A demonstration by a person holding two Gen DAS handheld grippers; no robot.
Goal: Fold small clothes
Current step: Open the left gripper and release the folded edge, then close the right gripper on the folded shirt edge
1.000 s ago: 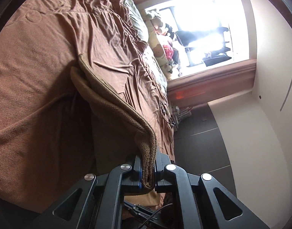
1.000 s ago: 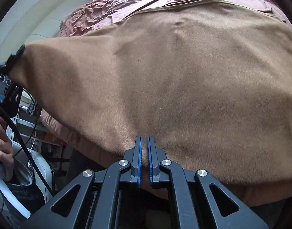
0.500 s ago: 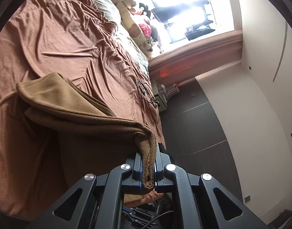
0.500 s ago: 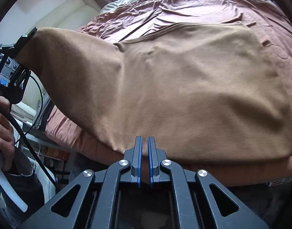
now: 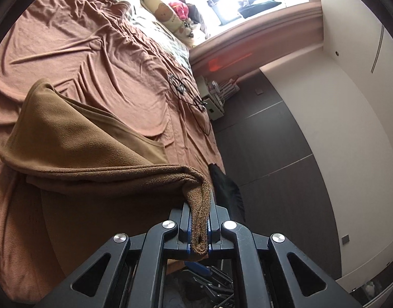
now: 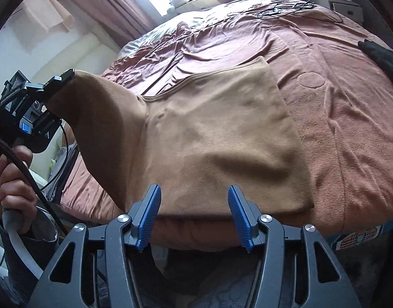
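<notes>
A brown fleece garment [image 6: 217,138] lies folded on the bed near its front edge. My left gripper [image 5: 199,227] is shut on a bunched corner of the garment [image 5: 93,151] and holds it lifted above the bed; it shows at the left of the right wrist view [image 6: 59,82]. My right gripper [image 6: 195,217] is open and empty, just in front of the garment's near edge.
The bed has a rumpled brown cover [image 6: 337,82]. Pillows and soft toys [image 5: 170,10] sit at its head by the window. Black cables [image 5: 188,92] and a dark cloth [image 5: 227,190] lie at the bed's edge. A small white bedside stand [image 5: 214,100] stands on the dark floor.
My right gripper has opened, let go of the garment's edge and drawn back. That side now lies flat on the bed. My left gripper still holds its corner.
</notes>
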